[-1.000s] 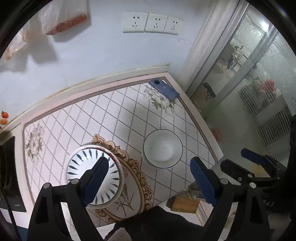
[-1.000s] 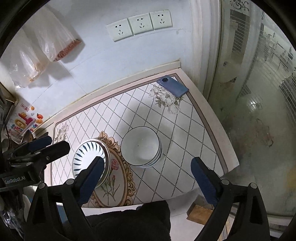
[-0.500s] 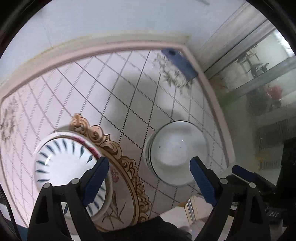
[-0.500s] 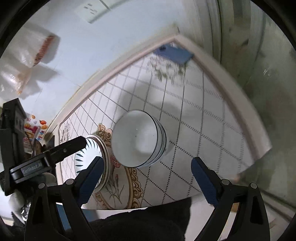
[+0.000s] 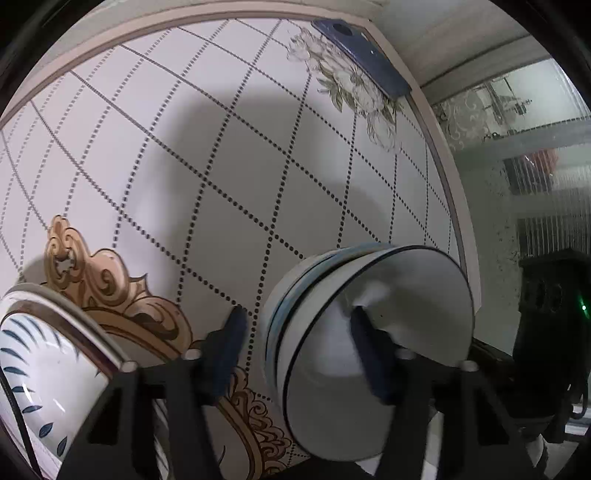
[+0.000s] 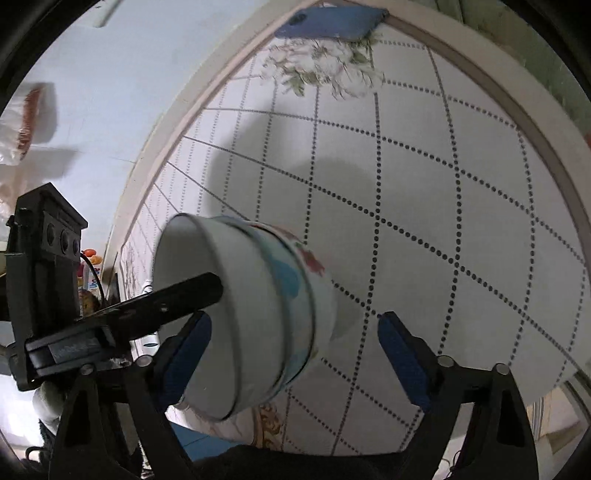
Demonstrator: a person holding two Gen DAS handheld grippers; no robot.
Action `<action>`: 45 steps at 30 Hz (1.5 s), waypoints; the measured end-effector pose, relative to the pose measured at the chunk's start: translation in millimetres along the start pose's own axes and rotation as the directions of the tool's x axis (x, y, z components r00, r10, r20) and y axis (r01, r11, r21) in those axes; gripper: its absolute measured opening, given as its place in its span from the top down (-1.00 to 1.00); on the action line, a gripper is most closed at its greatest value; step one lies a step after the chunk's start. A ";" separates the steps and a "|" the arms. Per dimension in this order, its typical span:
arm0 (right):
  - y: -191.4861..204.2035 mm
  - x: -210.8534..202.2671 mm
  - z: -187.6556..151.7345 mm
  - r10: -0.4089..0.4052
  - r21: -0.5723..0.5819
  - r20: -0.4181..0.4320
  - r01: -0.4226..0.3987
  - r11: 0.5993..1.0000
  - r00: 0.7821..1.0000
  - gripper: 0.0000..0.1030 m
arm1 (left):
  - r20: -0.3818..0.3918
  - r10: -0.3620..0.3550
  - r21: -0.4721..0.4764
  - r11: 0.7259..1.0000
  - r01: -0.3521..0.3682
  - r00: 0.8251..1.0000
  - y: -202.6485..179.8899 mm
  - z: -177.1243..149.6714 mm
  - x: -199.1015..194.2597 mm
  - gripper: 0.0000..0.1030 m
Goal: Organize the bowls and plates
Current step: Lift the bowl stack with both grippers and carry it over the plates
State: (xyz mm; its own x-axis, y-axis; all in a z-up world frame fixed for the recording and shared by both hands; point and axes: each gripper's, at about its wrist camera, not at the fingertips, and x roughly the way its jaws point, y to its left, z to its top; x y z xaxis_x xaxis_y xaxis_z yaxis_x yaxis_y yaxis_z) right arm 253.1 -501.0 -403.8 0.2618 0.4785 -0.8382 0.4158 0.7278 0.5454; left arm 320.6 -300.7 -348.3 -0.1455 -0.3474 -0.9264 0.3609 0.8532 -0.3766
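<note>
A stack of white bowls with dark rims (image 5: 373,332) stands on the patterned table, also in the right wrist view (image 6: 255,325). My left gripper (image 5: 299,343) straddles the stack's near rim: one blue finger is inside the top bowl, the other outside on the left, with a gap still showing. My right gripper (image 6: 295,354) is open around the stack's right side, touching nothing. A white plate with blue leaf marks (image 5: 40,365) sits at the lower left.
A blue phone (image 5: 362,55) lies at the table's far right corner, also seen in the right wrist view (image 6: 328,22). The table edge (image 5: 461,221) runs along a glass door on the right. A wall borders the far side.
Both grippers have dropped and moved forward close to the bowl stack. The left gripper's jaws have narrowed and now bracket the stack's rim, one finger inside the top bowl.
</note>
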 end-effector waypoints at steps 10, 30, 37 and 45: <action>2.6 30.2 3.4 0.026 0.003 -0.046 -0.026 1.000 0.999 -0.23 | 0.034 -0.005 -0.013 1.000 0.005 0.999 2.5 -3.4 -2.5 0.12; 39.7 40.6 8.8 0.021 -0.051 -0.069 -0.025 0.998 0.997 -0.23 | 0.091 0.064 -0.070 0.996 -0.057 0.994 17.7 -4.4 -35.8 0.19; 85.6 45.3 9.7 0.037 -0.119 -0.104 -0.049 0.992 0.994 -0.23 | 0.134 0.087 -0.141 0.988 -0.068 0.987 43.2 -13.8 -72.8 0.20; 153.0 64.5 9.0 0.061 -0.235 -0.181 -0.104 0.967 0.982 -0.23 | 0.191 0.125 -0.284 0.957 -0.067 0.974 98.1 -37.1 -117.5 0.20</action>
State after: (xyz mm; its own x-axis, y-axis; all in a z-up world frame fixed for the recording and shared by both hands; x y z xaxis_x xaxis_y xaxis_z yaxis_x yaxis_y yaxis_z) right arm 341.5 -363.2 -374.6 0.1253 0.6031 -0.7878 0.1705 0.7691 0.6159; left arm 338.9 -161.8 -276.4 0.0791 -0.3056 -0.9489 0.0937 0.9499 -0.2981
